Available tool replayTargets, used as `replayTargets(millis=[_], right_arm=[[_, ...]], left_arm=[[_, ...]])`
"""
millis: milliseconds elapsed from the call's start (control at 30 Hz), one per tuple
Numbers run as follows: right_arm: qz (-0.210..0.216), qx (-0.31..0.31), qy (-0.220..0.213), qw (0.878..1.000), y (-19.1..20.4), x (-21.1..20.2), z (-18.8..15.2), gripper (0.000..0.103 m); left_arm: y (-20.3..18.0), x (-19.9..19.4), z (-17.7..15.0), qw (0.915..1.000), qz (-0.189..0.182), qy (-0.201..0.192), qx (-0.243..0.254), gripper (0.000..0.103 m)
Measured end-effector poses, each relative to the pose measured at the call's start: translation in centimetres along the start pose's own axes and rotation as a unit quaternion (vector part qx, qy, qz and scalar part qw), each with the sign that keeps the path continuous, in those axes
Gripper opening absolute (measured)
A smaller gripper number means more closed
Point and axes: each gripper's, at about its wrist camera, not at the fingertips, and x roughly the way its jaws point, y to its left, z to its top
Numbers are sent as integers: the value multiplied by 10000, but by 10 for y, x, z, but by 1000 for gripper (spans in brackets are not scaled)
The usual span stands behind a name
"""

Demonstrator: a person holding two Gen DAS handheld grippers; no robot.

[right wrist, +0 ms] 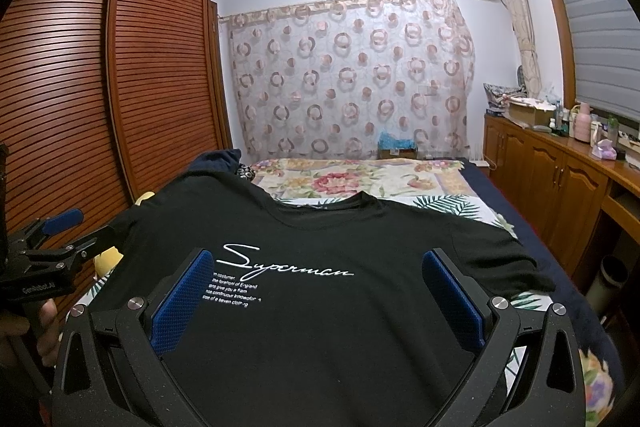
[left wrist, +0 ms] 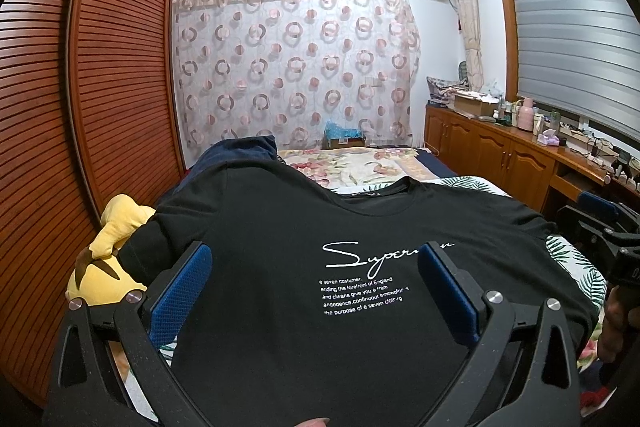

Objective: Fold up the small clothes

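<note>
A black T-shirt [left wrist: 288,227] with white "Superman" script lies spread face up on the bed, collar at the far side; it also shows in the right wrist view [right wrist: 320,227]. My left gripper [left wrist: 316,267] is open, its blue pads wide apart above the shirt's lower left part. My right gripper [right wrist: 318,275] is open above the shirt's lower middle. Neither holds anything. The right gripper also appears at the right edge of the left wrist view [left wrist: 600,223], and the left gripper at the left edge of the right wrist view [right wrist: 76,231].
A yellow plush toy [left wrist: 108,259] lies at the shirt's left sleeve. A floral bedspread [right wrist: 344,179] covers the bed beyond the collar. A slatted wooden wardrobe [left wrist: 80,99] stands on the left; a wooden cabinet [right wrist: 560,179] with clutter runs along the right.
</note>
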Motion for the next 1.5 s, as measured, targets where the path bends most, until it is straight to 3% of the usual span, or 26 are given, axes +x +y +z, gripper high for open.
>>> replayTargets(millis=[600,967,1200,1367,1500], right_arm=[[118,-41,56,9999,-4,3,-1,103],[430,-353,358,9978,-4,40,11,103],[645,-464,595,9951,-9,74,23,103],[835,-537,894,9910,-12,104,30,103],[998,-551,1157,9867,-19,127,40,103]], left_arm=[[1,-9,17,9999,-43,138,0,103],[48,19,12,9989,-6,473,3,102],[92,39,4,9965,159,764,-301,82],[122,56,2,9928,387,1004,-527,74],[148,70,-2,9883,505,1197,-799,60]])
